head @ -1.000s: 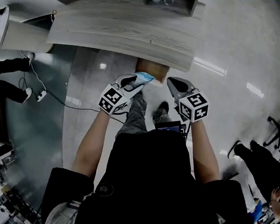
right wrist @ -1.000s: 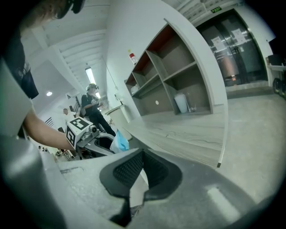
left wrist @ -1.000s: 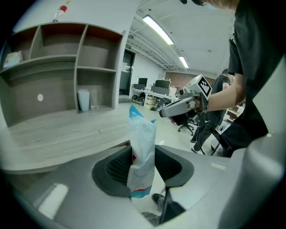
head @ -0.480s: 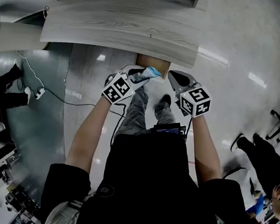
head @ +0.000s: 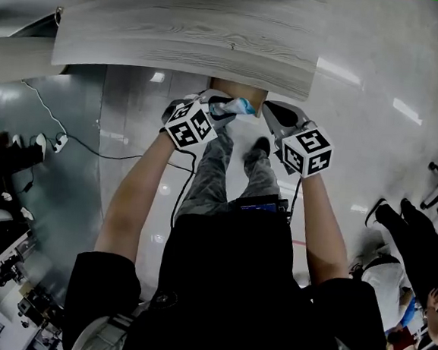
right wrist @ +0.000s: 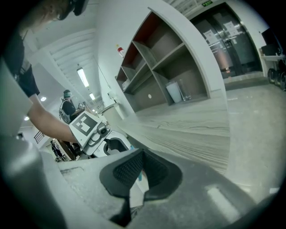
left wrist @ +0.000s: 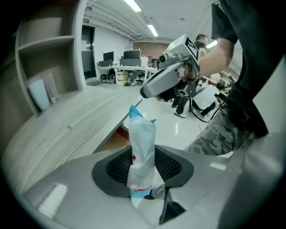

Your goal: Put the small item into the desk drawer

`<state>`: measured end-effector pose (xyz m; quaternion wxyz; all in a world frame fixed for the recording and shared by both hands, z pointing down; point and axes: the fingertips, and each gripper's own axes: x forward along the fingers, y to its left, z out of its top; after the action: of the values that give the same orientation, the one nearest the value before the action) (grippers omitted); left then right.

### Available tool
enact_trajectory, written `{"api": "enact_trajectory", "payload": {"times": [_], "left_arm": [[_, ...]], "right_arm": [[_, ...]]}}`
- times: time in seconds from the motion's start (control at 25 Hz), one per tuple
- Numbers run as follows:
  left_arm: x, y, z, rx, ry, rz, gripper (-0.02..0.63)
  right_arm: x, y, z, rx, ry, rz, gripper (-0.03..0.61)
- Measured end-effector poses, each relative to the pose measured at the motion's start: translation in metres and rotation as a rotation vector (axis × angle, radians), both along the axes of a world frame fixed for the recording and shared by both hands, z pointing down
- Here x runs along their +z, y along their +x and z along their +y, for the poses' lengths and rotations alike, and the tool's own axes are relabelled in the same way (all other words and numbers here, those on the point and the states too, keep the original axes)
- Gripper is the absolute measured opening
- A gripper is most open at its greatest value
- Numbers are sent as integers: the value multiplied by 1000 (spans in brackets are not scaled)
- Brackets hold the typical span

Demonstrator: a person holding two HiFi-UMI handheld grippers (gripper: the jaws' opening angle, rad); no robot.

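Standing at a grey wood-grain desk (head: 185, 38), a person in a black top and camo trousers (head: 211, 177) holds both grippers just below its front edge. The left gripper (head: 216, 106) has its jaws clamped on a small white packet (left wrist: 142, 147) with a blue top and a tiny red cross. The packet stands upright between the ribbed pads and sticks out past the tips. It is in the air, close to a brown unit (head: 238, 90) under the desk edge. Can't tell if a drawer is open there.

The right gripper (right wrist: 143, 156) has its jaws closed together at the tips with nothing pinched. It sits just beside the left one, apart from the packet.

The desk top near the edge is bare. At its back a shelf unit (left wrist: 49, 53) holds a pale blue cup (left wrist: 38, 95) and a clear glass (left wrist: 53, 88) in a low compartment.

The floor (head: 375, 131) is pale and glossy, with ceiling lights reflected in it. A thin cable (head: 92, 146) runs across it left of the person. Another person's dark legs (head: 419, 241) show at the far right. The left gripper view shows an open office behind, with rows of monitors (left wrist: 120, 56) and strip lights overhead.
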<state>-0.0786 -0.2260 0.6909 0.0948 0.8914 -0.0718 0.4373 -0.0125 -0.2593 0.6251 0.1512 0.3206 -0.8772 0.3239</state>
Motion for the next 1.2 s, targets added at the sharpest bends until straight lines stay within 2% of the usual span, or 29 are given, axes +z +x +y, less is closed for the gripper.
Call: {"api": "enact_trajectory", "payload": {"times": [0.24,0.48,1.2], "left_arm": [[30,3,1,98,-5,-68,158],[58,2,3,157,-13,-138,158],[107,9,1,273,-16,-288,158]], "right_arm": [[19,0,-3,7,-13,5,2],[33,5,0,17,-31,1,2],[57,13,11,31,-63,6,2]]}}
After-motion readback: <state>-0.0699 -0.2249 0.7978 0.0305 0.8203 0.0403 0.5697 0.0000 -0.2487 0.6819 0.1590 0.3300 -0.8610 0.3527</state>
